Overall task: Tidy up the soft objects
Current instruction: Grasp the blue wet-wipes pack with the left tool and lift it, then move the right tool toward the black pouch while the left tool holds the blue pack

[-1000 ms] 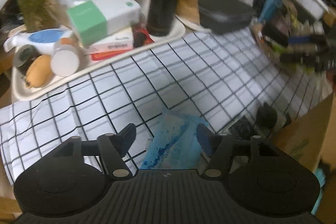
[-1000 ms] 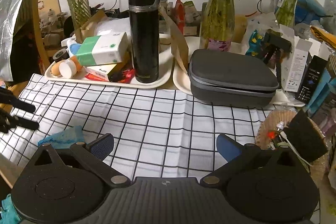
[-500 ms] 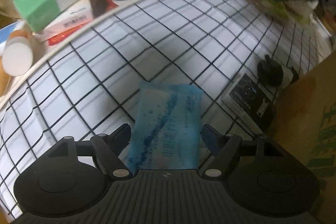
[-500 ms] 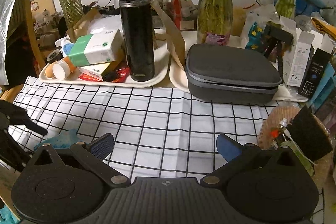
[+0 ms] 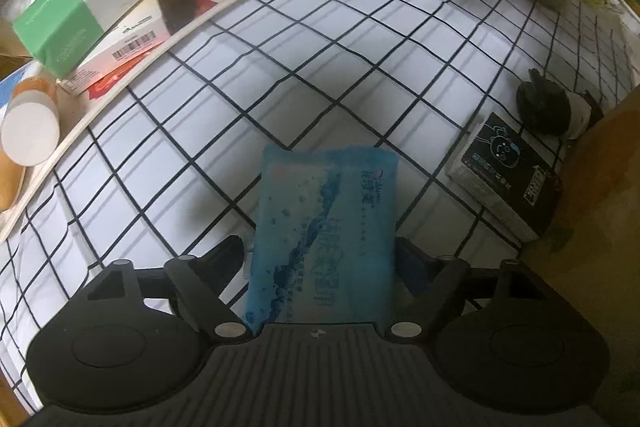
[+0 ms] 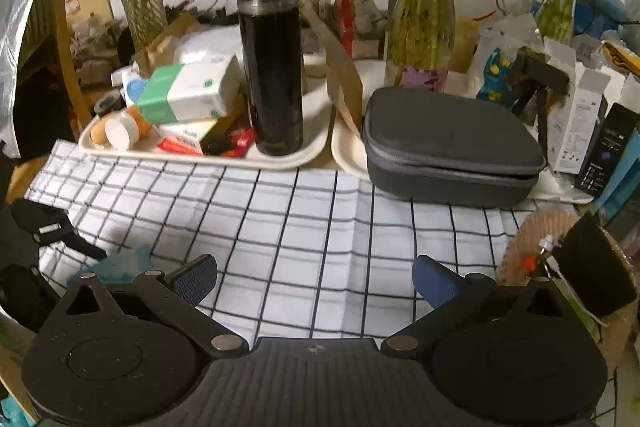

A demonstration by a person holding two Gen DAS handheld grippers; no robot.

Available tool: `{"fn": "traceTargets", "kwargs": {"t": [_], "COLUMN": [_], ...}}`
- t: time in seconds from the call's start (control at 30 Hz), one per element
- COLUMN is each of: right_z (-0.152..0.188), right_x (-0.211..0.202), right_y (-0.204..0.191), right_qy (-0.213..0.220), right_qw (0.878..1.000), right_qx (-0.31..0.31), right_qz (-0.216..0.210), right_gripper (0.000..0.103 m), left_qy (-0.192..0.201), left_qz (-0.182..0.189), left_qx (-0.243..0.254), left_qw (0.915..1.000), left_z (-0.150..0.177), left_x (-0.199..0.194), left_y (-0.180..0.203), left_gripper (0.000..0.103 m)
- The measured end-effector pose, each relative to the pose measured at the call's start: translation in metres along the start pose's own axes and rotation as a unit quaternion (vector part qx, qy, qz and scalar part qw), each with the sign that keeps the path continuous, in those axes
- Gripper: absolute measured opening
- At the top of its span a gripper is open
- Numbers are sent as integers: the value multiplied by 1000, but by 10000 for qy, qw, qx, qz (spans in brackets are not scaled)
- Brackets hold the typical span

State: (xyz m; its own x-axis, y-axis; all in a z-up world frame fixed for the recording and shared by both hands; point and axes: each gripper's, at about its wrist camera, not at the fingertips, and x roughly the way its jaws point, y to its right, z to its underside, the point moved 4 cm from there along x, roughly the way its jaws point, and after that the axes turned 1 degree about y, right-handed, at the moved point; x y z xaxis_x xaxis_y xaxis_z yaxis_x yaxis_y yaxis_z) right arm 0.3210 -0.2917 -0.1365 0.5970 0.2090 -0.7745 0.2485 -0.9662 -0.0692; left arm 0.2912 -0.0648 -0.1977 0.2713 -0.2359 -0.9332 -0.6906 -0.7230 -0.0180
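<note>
**Blue Pack Framed by Our Left Claw on the Checked Cloth**

Our left gripper (image 5: 320,259) pointed steeply down over a blue soft tissue pack (image 5: 324,227), which lay flat on the black-and-white checked tablecloth (image 5: 360,39). The jaws had just been spreading and stood on either side of the pack's near end, close beside its edges, with nothing clamped. Our right gripper (image 6: 314,279) hung released over bare cloth, its blue-padded fingers (image 6: 434,283) wide apart with nothing between them; in its view the pack showed only as a blue scrap at lower left, partly hidden behind the left tool.

Just right of the pack in the left view lay a small black-and-grey box (image 5: 504,175), and past it a dark bundled object (image 5: 544,103) beside a brown cardboard wall (image 5: 600,219). Farther back, at the cloth's far edge, a cream tray (image 6: 280,157) carried a green-and-white tissue box (image 6: 184,93), an orange bottle with a white cap (image 6: 120,131) on its side and an upright black flask (image 6: 272,59). Beside the tray sat a grey zip case (image 6: 452,143), with glass vases of green stems (image 6: 420,39) behind.
</note>
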Motion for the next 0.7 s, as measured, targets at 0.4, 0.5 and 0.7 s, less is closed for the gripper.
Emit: {"fn": "traceTargets", "kwargs": {"t": [0.4, 0.5, 0.7], "right_z": [20, 30, 51], "right_x": [36, 46, 62], "right_y": [9, 10, 6], "right_qy": [-1292, -1749, -2435], "right_qw": [9890, 9793, 9623], "right_qx": [391, 467, 345], "right_qz": [-609, -909, -1159], "right_gripper": [103, 102, 94], "left_qy": [87, 132, 433], "left_qz": [-132, -166, -249], "left_qx": [-86, -114, -286], "left_qw": [9998, 9997, 9983], "left_z": [-4, -6, -12], "left_x": [-3, -5, -16], "left_y": [-2, -4, -10], "left_gripper": [63, 63, 63]}}
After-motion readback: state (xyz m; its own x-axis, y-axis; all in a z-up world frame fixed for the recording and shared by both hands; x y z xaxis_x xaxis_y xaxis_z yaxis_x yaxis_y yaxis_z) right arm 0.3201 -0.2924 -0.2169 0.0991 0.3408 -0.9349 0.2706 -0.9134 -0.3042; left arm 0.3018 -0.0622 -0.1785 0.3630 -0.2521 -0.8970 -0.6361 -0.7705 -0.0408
